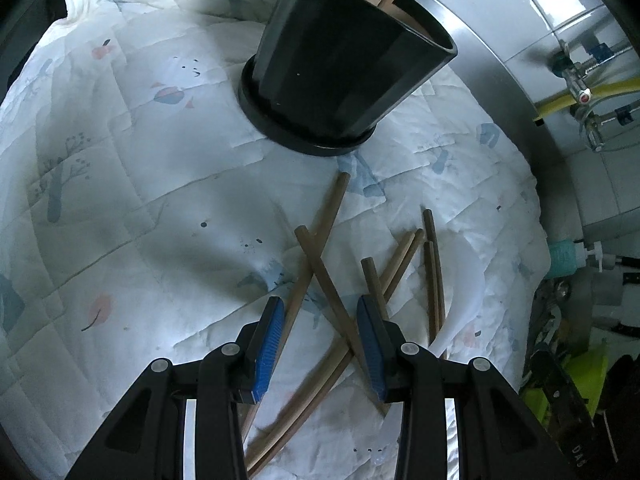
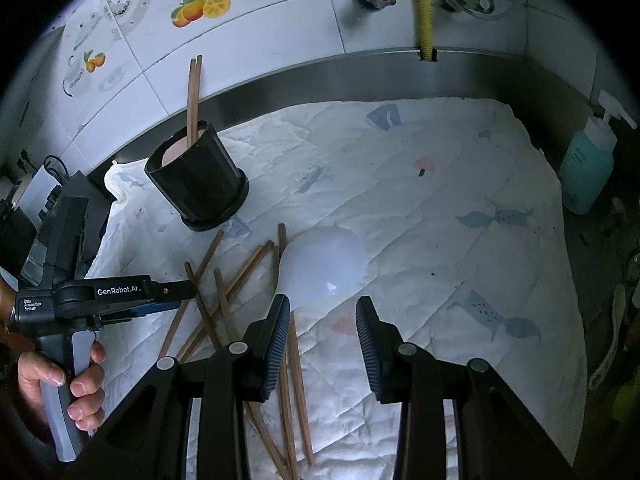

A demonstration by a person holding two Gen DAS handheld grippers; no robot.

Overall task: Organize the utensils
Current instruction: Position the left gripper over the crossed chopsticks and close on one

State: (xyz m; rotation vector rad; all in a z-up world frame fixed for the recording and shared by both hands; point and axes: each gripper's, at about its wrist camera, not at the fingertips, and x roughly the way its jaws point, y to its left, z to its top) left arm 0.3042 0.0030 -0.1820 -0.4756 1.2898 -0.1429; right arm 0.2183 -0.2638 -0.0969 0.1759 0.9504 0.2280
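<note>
Lying on: a white quilted cloth (image 2: 420,208) printed with small fish and leaves, spread over a steel counter below a tiled wall.
Landmark: black holder (image 2: 200,184) — a tapered cup on a round base, standing on the cloth near the steel back edge.
In the holder: two brown chopsticks (image 2: 193,96), upright, their tops leaning toward the tiles.
Loose chopsticks (image 1: 320,280): a crossed heap on the cloth just in front of the holder, several overlapping, none touching the holder.
White bowl (image 2: 324,268): upside down on the cloth, to the right of the holder and just beside the heap.
Left gripper (image 1: 320,308): above the heap in front of the holder; blue pads partly spread, sticks visible between them, but whether the pads press on any I cannot tell.
Right gripper (image 2: 322,312): over the near edge of the bowl; jaws partly spread, nothing pinched.
Hand (image 2: 76,380): wrapped round the left gripper's grey handle, left of the heap.
Soap bottle (image 2: 588,164): teal pump bottle off the cloth — far right of the holder.
</note>
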